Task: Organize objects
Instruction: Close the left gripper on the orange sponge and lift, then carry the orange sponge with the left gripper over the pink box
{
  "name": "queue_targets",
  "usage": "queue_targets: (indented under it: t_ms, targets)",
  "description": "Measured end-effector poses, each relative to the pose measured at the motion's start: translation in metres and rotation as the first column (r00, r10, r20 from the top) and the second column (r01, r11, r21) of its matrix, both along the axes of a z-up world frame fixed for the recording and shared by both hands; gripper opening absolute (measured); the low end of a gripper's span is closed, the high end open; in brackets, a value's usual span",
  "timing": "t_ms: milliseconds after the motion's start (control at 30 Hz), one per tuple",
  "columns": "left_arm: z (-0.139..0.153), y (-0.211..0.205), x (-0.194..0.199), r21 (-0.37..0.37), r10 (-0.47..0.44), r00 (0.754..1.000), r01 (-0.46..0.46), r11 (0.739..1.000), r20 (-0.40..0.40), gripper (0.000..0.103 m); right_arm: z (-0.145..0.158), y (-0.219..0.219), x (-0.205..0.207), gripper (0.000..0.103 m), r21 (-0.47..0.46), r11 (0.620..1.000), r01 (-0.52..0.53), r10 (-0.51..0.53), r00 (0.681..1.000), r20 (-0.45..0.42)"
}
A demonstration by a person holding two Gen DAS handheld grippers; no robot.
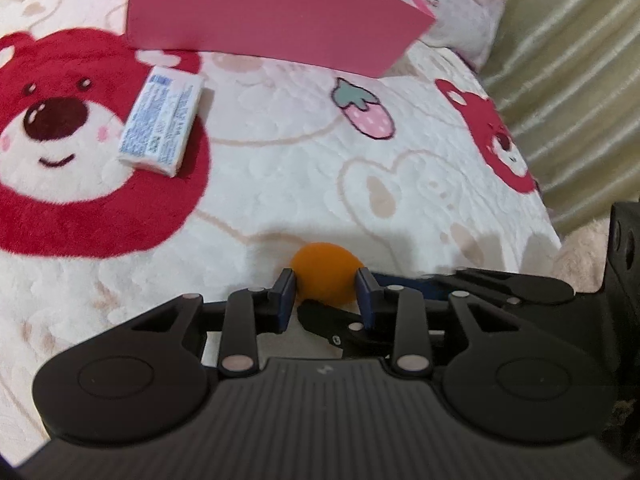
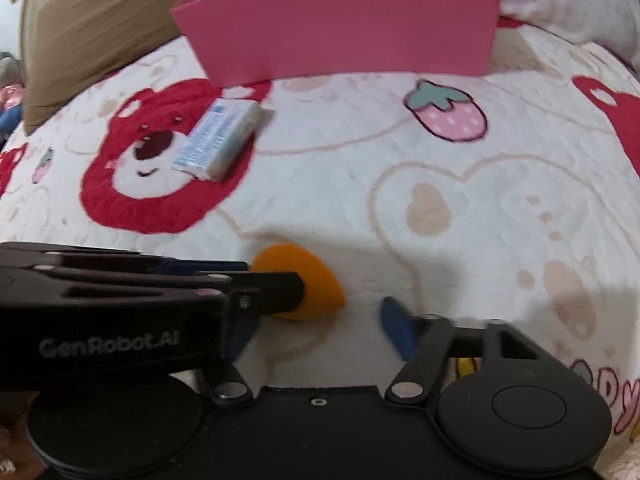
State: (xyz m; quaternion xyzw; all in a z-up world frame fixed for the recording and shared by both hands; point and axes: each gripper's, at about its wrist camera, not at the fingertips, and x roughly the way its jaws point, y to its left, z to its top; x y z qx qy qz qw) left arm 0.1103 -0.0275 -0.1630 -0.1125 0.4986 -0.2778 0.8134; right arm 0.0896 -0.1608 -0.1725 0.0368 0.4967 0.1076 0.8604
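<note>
My left gripper (image 1: 326, 284) is shut on an orange teardrop sponge (image 1: 326, 276), held between its blue pads just above the blanket. In the right wrist view the same sponge (image 2: 308, 276) shows with the left gripper (image 2: 276, 280) reaching in from the left. My right gripper (image 2: 320, 328) is open and empty, just below and right of the sponge. A white tissue pack with blue print (image 1: 162, 126) lies on the red bear print; it also shows in the right wrist view (image 2: 218, 144). A pink open box (image 1: 272, 12) stands at the back, also in the right wrist view (image 2: 344, 28).
The surface is a cream blanket with red bears and strawberries (image 1: 280, 184). A brown pillow (image 2: 92, 28) lies at the back left. A pale pillow (image 1: 460, 16) and an olive ribbed fabric (image 1: 568, 80) lie to the right.
</note>
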Motion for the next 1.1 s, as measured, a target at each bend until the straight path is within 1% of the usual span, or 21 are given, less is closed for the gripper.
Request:
queue_targets:
  t_ms: [33, 167, 300, 467, 733, 833, 967, 1100]
  targets:
    - [0.001, 0.0, 0.0, 0.007, -0.011, 1.0, 0.011, 1.0, 0.003, 0.03, 0.002, 0.002, -0.002, 0.049, 0.011, 1.0, -0.019, 0.019, 1.0, 0.005]
    - [0.006, 0.003, -0.006, -0.007, -0.016, 1.0, 0.016, 1.0, 0.012, 0.03, 0.006, 0.01, -0.009, 0.049, -0.032, 0.998, -0.051, 0.052, 0.998, 0.033]
    - [0.018, 0.005, -0.013, -0.01, -0.011, 0.999, 0.012, 1.0, 0.037, 0.03, 0.015, 0.012, -0.016, 0.049, -0.042, 0.997, -0.072, 0.074, 0.995, 0.073]
    - [0.04, 0.01, -0.02, 0.0, -0.012, 0.998, 0.012, 1.0, 0.058, 0.03, 0.032, 0.011, -0.025, 0.048, -0.031, 0.994, -0.101, 0.104, 0.986, 0.131]
    - [0.074, 0.011, -0.031, 0.018, -0.014, 0.997, 0.013, 1.0, 0.077, 0.03, 0.059, 0.006, -0.038, 0.048, -0.002, 0.988, -0.152, 0.149, 0.971, 0.188]
    - [0.086, 0.008, -0.035, 0.028, -0.013, 0.997, 0.011, 1.0, 0.078, 0.03, 0.069, 0.006, -0.042, 0.048, -0.009, 0.983, -0.183, 0.181, 0.963, 0.201]
    - [0.103, 0.006, -0.039, 0.034, -0.006, 0.997, 0.004, 0.999, 0.074, 0.03, 0.086, 0.005, -0.049, 0.048, -0.042, 0.974, -0.222, 0.225, 0.946, 0.232]
    - [0.124, 0.003, -0.039, 0.04, 0.003, 0.998, -0.006, 0.999, 0.062, 0.03, 0.103, -0.001, -0.052, 0.048, -0.036, 0.967, -0.253, 0.254, 0.935, 0.248]
